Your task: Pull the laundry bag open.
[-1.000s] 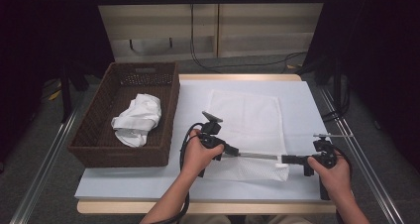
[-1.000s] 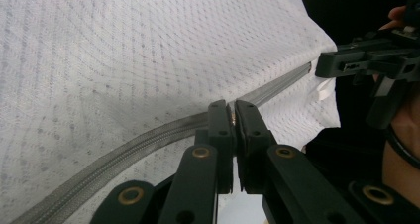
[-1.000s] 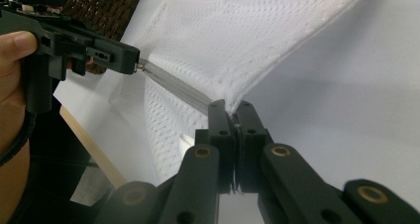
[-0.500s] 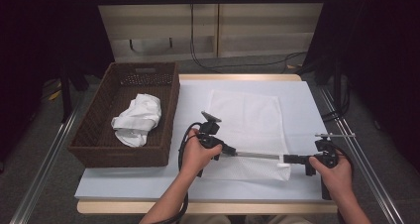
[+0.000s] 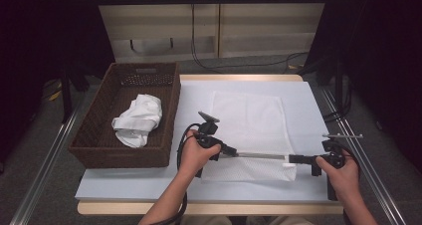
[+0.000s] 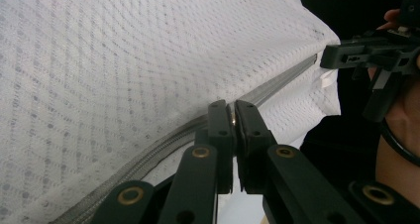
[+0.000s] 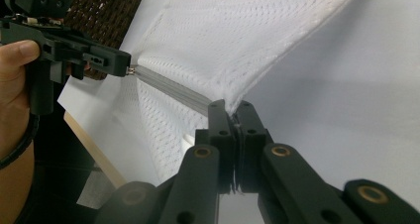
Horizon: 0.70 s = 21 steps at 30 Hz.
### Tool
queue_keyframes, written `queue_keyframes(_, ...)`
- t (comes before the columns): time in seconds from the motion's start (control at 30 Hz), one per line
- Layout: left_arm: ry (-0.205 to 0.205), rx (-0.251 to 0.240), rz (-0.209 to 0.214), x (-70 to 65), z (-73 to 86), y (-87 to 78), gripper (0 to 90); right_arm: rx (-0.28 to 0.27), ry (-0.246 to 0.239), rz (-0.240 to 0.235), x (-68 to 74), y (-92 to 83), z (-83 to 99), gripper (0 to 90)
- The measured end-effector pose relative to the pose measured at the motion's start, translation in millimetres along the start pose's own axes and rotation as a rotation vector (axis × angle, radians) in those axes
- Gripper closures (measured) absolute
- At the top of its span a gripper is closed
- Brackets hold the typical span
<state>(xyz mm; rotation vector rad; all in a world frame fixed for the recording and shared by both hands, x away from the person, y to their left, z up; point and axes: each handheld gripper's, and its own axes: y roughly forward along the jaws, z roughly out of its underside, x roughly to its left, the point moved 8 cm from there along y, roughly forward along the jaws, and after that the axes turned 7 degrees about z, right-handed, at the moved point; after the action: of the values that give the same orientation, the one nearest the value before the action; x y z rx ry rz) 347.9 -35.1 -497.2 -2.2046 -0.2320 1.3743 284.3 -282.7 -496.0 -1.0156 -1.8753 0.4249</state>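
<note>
Pinching the mesh bag's (image 5: 247,130) zipper (image 5: 261,156) taut between clenched left tongs (image 5: 230,151) and right tongs (image 5: 292,159), we see it run level across the table (image 5: 298,93).

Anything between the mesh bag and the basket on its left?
Nothing visible. The mesh bag lies beside the wicker basket, with bare mat between. Both grippers, left and right, are shut on its zipper.

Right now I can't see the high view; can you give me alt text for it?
Two hand-held tools stretch the zipper of a white mesh bag taut on the table: the left tool is shut on the zipper pull, the right tool on the bag's end. A brown wicker basket at left holds another crumpled white bag.
</note>
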Motion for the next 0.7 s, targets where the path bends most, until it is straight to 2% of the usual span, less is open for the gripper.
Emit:
queue_keyframes(0.1, -0.001, -0.018, -0.009, 0.8, -1.4, -0.8, 86.7, 0.001, -0.003, 0.004, 1.5, 0.8, -0.1, 88.3)
queue_keyframes(0.17, 0.008, -0.009, -0.021, 2.5, -1.1, -2.3, 86.7, 0.000, -0.002, 0.002, 1.6, 0.9, -0.2, 88.3)
queue_keyframes(0.2, -0.004, -0.020, -0.025, 2.3, -1.5, -2.4, 86.7, -0.005, -0.012, 0.020, -0.5, 0.8, -0.7, 88.3)
queue_keyframes(0.27, -0.007, -0.015, -0.003, 2.3, -0.9, -3.8, 86.7, 0.001, -0.001, 0.005, -2.2, 0.7, -0.1, 88.4)
queue_keyframes(0.4, 0.002, -0.007, -0.008, 2.5, -0.6, -3.9, 86.7, -0.003, -0.003, 0.006, -2.6, 0.4, -0.3, 88.3)
queue_keyframes(0.47, -0.009, -0.010, -0.003, 1.9, -0.5, -3.8, 86.7, -0.004, -0.007, 0.006, -2.3, 0.3, -0.7, 88.4)
queue_keyframes(0.6, -0.002, -0.003, -0.016, 3.2, 0.4, -3.4, 86.7, 0.006, -0.009, 0.007, -2.8, 1.6, 0.2, 88.4)
queue_keyframes(0.63, 0.000, -0.003, -0.032, 4.8, 0.4, -3.8, 86.7, 0.006, -0.008, 0.012, -3.7, 1.7, 0.2, 88.3)
queue_keyframes(0.7, -0.004, -0.001, -0.016, 5.0, 0.8, -4.3, 86.7, 0.008, -0.002, 0.017, -6.1, 1.2, 0.5, 88.4)
